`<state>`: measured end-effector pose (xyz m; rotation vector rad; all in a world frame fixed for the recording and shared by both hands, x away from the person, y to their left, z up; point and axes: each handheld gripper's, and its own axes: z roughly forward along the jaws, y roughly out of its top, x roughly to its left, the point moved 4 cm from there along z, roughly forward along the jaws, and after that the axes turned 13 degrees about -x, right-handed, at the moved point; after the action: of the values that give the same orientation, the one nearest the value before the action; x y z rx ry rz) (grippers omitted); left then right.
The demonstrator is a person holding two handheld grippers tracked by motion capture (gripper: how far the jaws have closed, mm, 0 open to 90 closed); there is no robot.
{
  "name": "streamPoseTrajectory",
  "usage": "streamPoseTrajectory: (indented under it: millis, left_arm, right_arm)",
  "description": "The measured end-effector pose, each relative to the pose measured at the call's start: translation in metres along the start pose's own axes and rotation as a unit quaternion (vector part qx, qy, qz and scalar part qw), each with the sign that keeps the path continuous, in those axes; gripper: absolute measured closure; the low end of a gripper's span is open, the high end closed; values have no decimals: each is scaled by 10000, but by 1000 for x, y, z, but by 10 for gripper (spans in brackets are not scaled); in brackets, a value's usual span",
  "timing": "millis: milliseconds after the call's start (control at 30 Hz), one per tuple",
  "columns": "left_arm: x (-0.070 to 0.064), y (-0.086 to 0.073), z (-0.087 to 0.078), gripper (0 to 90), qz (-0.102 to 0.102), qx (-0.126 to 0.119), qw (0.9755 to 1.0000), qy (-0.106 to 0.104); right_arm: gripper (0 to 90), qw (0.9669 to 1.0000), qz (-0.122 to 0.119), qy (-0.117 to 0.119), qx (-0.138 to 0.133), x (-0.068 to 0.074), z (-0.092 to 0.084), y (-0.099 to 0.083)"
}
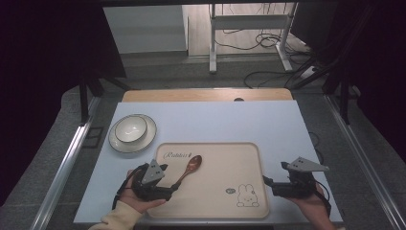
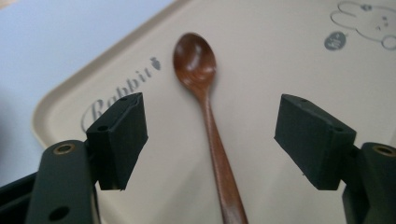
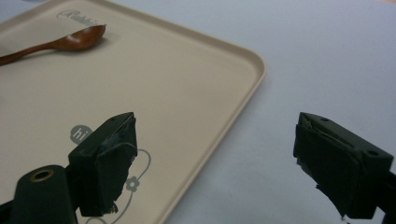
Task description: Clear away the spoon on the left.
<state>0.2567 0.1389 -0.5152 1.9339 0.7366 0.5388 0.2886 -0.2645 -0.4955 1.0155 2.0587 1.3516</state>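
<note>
A brown wooden spoon (image 1: 189, 168) lies on a beige tray (image 1: 230, 158) printed with a rabbit, its bowl toward the tray's far left corner. My left gripper (image 1: 168, 189) hovers over the handle end, open, and the spoon (image 2: 208, 112) runs up between its two jaws without touching either. My right gripper (image 1: 266, 183) sits at the tray's right edge, open and empty; one jaw is over the tray (image 3: 154, 88) and the other over the pale table (image 3: 327, 60). The spoon (image 3: 65, 42) lies far off in that view.
A white bowl on a plate (image 1: 132, 132) stands on the table at the left, behind the tray. The light blue table (image 1: 230, 122) ends in a wooden strip at the back. Metal rails run along both sides, and cables lie on the floor beyond.
</note>
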Motion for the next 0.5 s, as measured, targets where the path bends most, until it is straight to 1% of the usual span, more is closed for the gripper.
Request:
streamPoseTrajectory:
  millis: [67, 133, 200, 233, 267, 300, 333, 400, 467, 500]
  left_arm:
    - [4, 1, -3, 251, -83, -68, 9999, 77]
    - [7, 2, -6, 248, -156, -108, 9997, 179]
    - [12, 1, -9, 237, -193, -89, 9989, 424]
    - [13, 2, -11, 238, -193, -89, 9985, 508]
    - [15, 3, -13, 240, -199, -124, 9979, 596]
    - [17, 4, -16, 241, -272, -204, 9971, 681]
    - [17, 5, -17, 242, -346, -264, 9966, 700]
    - [20, 6, -21, 241, -352, -325, 9960, 756]
    - [23, 4, -23, 239, -412, -360, 9954, 781]
    - [26, 3, -25, 238, -448, -369, 9949, 826]
  right_arm:
    - [140, 10000, 31, 13, -74, -1, 0, 1]
    - [140, 9999, 54, 40, -80, 0, 1, 1]
    - [140, 9999, 108, 106, -55, 2, 3, 0]
    - [140, 9998, 145, 140, -62, 3, 4, 0]
    - [139, 9997, 155, 155, -69, 4, 4, 0]
    - [140, 9997, 160, 160, -86, 5, 3, 0]
    - [140, 9997, 159, 181, -108, 7, 2, 1]
    - [139, 9996, 102, 208, -133, 10, 0, 1]
    - [139, 9997, 36, 184, -164, 9, 0, 2]
    - [139, 9997, 28, 162, -166, 7, -1, 3]
